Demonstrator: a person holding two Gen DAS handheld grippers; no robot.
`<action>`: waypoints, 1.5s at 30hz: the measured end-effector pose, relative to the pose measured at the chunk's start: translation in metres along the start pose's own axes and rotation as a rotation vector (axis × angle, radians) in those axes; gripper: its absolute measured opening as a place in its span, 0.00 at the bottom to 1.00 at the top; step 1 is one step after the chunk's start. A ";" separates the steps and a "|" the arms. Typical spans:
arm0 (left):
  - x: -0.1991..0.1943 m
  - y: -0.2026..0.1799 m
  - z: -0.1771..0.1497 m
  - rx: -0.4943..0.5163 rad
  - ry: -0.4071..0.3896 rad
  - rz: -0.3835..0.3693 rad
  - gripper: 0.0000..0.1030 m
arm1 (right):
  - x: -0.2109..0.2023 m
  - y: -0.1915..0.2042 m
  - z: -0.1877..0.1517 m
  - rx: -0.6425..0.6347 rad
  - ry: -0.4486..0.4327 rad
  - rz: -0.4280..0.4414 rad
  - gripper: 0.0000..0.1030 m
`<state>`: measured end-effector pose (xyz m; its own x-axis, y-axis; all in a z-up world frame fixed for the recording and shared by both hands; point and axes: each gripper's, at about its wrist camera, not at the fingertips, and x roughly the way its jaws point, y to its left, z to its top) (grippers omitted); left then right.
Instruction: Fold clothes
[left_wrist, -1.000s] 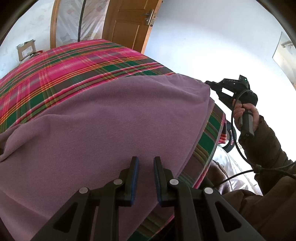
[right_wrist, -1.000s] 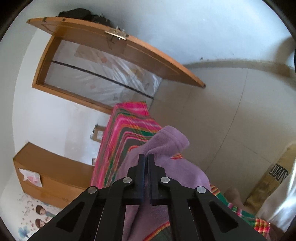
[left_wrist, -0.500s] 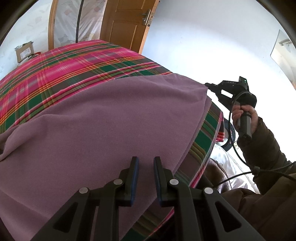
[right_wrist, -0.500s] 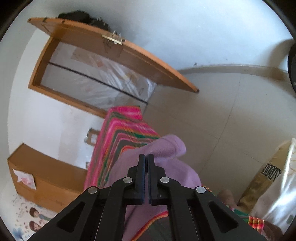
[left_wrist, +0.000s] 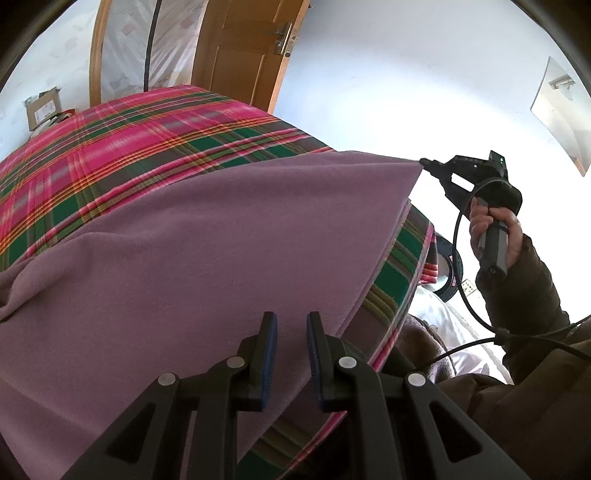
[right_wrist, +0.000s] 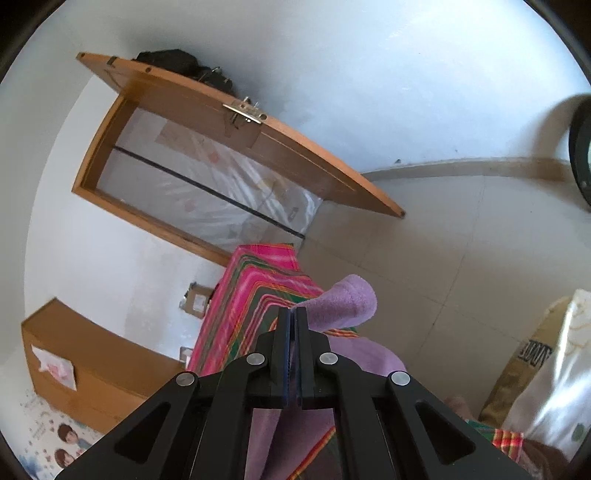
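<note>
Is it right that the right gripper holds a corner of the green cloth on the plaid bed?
Not quite: the cloth is purple, not green. The left wrist view shows the right gripper shut on its corner, over the plaid bed.

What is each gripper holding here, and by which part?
The right gripper pinches the purple cloth by its corner, lifted off the bed. The left gripper stands open over the cloth, holding nothing.

Daylight fills both views. In the left wrist view the white wall (left_wrist: 369, 92) beyond the fingers is blown out to glare, brightest to their right. The purple cloth (left_wrist: 184, 258) under the fingers is evenly lit (no hard shadows). Fisheye curvature bends the door (right_wrist: 258, 147) above the fingers; dark vignetting rings every corner. Focus is sharp.
</note>
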<state>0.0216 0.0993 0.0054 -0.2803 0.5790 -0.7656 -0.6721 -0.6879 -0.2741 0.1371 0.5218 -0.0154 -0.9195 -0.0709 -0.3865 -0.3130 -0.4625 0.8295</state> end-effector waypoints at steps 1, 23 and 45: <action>0.000 0.000 0.000 0.002 0.002 0.001 0.16 | -0.002 -0.001 -0.001 -0.006 -0.012 -0.028 0.02; -0.034 0.031 -0.012 -0.081 -0.038 0.059 0.16 | 0.021 0.022 -0.023 -0.267 0.033 -0.277 0.11; -0.127 0.164 -0.037 -0.433 -0.161 0.324 0.16 | 0.166 0.259 -0.237 -1.099 0.733 0.296 0.24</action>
<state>-0.0275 -0.1033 0.0358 -0.5498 0.3442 -0.7611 -0.2011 -0.9389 -0.2794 -0.0408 0.1812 0.0397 -0.4736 -0.5814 -0.6616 0.5401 -0.7850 0.3033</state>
